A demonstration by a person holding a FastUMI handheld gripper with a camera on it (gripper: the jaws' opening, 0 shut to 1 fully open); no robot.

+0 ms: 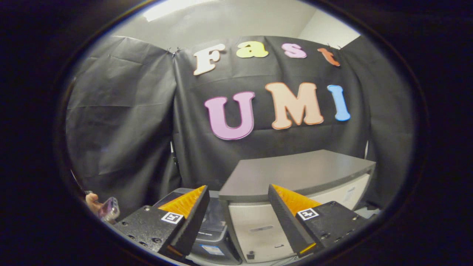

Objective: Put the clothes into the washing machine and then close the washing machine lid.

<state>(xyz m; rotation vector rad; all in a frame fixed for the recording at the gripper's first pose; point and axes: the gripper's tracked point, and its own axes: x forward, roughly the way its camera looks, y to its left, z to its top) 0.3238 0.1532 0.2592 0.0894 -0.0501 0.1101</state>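
Jaws spread wide and empty, gripper [238, 210] facing a grey-topped cabinet [295, 173], dark washing machine [212, 236] just beside it

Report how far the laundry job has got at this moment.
Done: nothing visible suggests progress. In hand: the gripper is open and empty, fingers apart, raised before a white cabinet with a grey top; a dark appliance, possibly the washer, sits lower beside it. Left: picking up the clothes, loading them, closing the lid.

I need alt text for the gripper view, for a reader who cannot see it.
The tool is open and holds nothing, its two fingers spread before a white cabinet with a grey top. A dark washing machine stands beside the cabinet, and a hand holds a small object near the black booth wall.
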